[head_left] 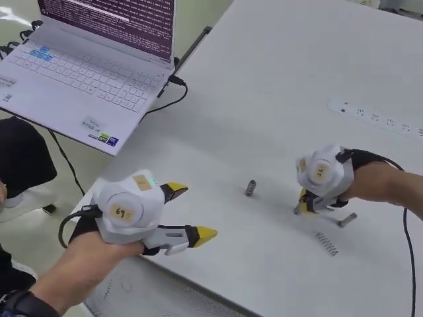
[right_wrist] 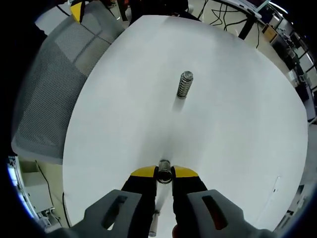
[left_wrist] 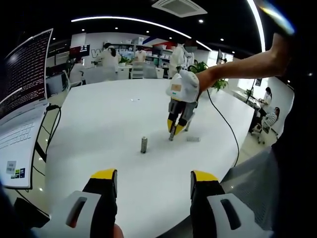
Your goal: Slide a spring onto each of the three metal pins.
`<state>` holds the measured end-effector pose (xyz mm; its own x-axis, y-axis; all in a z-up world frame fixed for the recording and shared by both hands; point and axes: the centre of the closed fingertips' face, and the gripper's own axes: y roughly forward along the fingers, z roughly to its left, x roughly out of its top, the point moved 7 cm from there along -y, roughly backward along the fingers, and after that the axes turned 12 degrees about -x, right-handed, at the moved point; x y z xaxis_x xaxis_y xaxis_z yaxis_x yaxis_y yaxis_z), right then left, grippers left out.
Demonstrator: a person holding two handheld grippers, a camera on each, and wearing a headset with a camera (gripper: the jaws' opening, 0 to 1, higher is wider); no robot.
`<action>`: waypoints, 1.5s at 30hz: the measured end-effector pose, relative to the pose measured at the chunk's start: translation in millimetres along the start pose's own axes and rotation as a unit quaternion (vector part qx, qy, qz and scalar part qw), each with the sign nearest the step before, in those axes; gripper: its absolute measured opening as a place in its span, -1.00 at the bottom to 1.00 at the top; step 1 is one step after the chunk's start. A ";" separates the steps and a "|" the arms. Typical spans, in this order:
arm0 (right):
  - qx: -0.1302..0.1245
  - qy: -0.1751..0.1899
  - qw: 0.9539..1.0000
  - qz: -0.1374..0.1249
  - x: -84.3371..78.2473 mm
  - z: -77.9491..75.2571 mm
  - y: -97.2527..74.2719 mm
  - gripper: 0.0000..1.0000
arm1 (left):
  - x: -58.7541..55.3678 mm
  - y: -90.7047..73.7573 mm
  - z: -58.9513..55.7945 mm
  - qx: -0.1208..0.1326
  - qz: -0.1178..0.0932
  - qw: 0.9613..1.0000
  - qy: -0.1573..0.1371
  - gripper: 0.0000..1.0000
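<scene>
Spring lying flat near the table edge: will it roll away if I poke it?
Probably, yes. The loose spring lies on its side on a smooth white table, so a poke could likely set it rolling. It looks like thin coiled wire, so it is probably very light. It would likely squash or bend if squeezed hard.

An open-plan office: far ahead of the left gripper (left_wrist: 153, 179) stand desks (left_wrist: 99, 74) with people (left_wrist: 107, 53) and potted plants (left_wrist: 200, 66) under ceiling light strips (left_wrist: 133, 21); a laptop (left_wrist: 20, 124) sits to its left.

Three springs (head_left: 326, 243) — three pins (head_left: 347, 219)
</scene>
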<state>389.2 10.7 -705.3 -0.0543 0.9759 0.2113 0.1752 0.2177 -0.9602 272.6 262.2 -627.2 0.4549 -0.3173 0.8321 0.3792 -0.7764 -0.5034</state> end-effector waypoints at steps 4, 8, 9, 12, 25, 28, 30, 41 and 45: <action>0.000 0.001 1.000 0.001 -0.4 -0.4 1.5 -0.82 | -0.9 0.2 0.3 0.001 0.002 1.000 0.000 0.10; 0.000 0.001 1.000 0.002 -1.6 -0.2 2.5 -0.82 | -1.1 0.0 1.0 0.001 0.002 1.000 -0.001 0.09; 0.000 0.001 1.000 0.002 -1.9 -0.4 3.3 -0.82 | -0.9 0.0 1.0 0.001 0.001 1.000 -0.001 0.09; 0.001 0.002 1.000 0.002 -2.2 0.4 4.3 -0.82 | -0.8 0.1 1.1 0.002 0.002 1.000 -0.001 0.09; 0.000 0.002 1.000 0.004 -2.7 0.9 4.5 -0.81 | -0.9 -1.6 1.9 0.004 0.000 1.000 -0.003 0.08; 0.000 0.003 1.000 0.005 -4.0 -0.8 3.5 -0.76 | -0.4 -1.6 2.1 0.005 -0.001 1.000 -0.003 0.08; -0.003 0.000 1.000 0.005 -4.2 -1.0 2.2 -0.73 | 0.3 -1.2 1.9 0.004 -0.002 1.000 -0.003 0.07; -0.004 0.003 1.000 0.005 -6.8 0.2 -0.5 -0.65 | 1.0 -0.6 0.8 0.002 -0.003 1.000 -0.002 0.07; -0.006 0.004 1.000 0.005 -6.6 -0.2 -1.7 -0.62 | 0.8 -1.9 1.1 0.004 -0.003 1.000 -0.002 0.07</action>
<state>389.4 3.9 -705.0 -0.0454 0.9782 0.2028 0.1865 0.2077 -0.9602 273.1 264.0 -625.9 0.4557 -0.3096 0.8346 0.3880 -0.7747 -0.4993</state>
